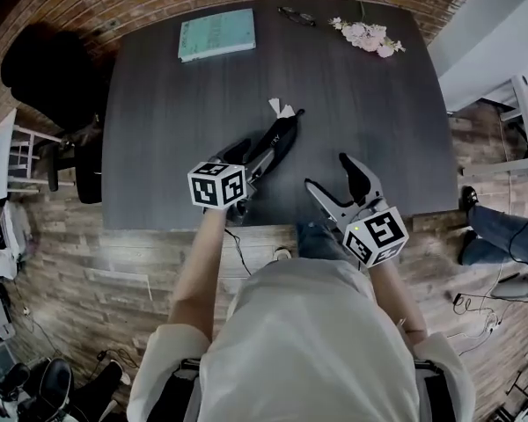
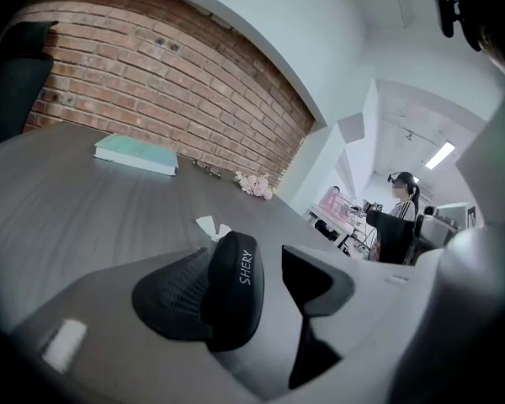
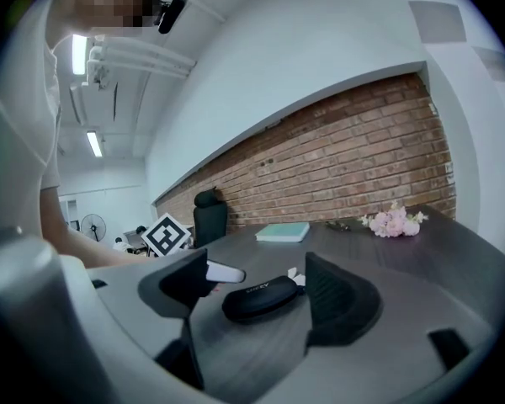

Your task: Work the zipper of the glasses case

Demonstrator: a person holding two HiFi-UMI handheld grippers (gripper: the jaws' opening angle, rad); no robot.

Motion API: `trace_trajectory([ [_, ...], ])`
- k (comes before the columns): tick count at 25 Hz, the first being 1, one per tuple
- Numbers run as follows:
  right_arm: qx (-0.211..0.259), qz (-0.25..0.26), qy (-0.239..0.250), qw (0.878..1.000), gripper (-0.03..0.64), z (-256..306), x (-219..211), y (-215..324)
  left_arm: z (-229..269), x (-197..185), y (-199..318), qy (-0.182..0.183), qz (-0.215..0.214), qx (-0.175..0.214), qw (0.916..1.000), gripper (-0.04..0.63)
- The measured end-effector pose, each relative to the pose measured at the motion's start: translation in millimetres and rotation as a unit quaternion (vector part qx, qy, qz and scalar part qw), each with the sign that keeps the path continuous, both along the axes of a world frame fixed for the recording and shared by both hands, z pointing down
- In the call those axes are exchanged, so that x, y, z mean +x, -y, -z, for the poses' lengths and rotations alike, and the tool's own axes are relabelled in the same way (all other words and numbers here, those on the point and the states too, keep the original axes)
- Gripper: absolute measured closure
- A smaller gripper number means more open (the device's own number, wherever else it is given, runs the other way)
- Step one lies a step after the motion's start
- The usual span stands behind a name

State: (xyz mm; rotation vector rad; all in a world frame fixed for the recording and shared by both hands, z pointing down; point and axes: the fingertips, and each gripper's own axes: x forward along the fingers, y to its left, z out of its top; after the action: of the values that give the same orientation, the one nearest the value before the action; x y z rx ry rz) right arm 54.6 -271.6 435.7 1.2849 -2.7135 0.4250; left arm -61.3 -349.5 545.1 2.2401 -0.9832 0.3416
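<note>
The black glasses case [image 1: 277, 139] lay near the middle of the dark table [image 1: 158, 121], between the jaws of the left gripper [image 1: 251, 158], which stood wide (the case touched one pad, with a gap to the other). The right gripper [image 1: 330, 174] hovered near the table's front edge, jaws wide apart and empty.

Glasses case [image 1: 277, 143]: smooth, matt black shell with pale printed lettering. Surface [image 1: 176, 130]: dark wood-grain, matt. Far wall [image 2: 177, 99]: rough red brick. Floor [image 1: 70, 262]: weathered wood planks. Far-left book [image 1: 216, 33]: teal paper cover.
</note>
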Motion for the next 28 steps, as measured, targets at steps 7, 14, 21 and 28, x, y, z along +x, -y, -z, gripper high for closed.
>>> trace_trajectory([
  [7, -0.018, 0.021, 0.005, 1.0, 0.273, -11.3, 8.7, 38.9, -41.7, 17.2, 25.7, 0.015, -0.059, -0.053, 0.9967, 0.301],
  [14, -0.03, 0.035, 0.009, 0.999, 0.274, -17.4, 12.9, 61.4, -65.9, 43.2, 16.4, 0.042, -0.118, -0.089, 0.9881, 0.278],
  [21, -0.036, 0.036, 0.012, 0.999, 0.274, -20.5, 12.5, 71.3, -82.5, 74.8, -4.9, 0.085, -0.166, -0.097, 0.9777, 0.262],
  [28, -0.033, 0.028, 0.005, 0.999, 0.275, -21.1, 11.7, 70.3, -81.2, 80.9, -9.4, 0.088, -0.154, -0.088, 0.9802, 0.327],
])
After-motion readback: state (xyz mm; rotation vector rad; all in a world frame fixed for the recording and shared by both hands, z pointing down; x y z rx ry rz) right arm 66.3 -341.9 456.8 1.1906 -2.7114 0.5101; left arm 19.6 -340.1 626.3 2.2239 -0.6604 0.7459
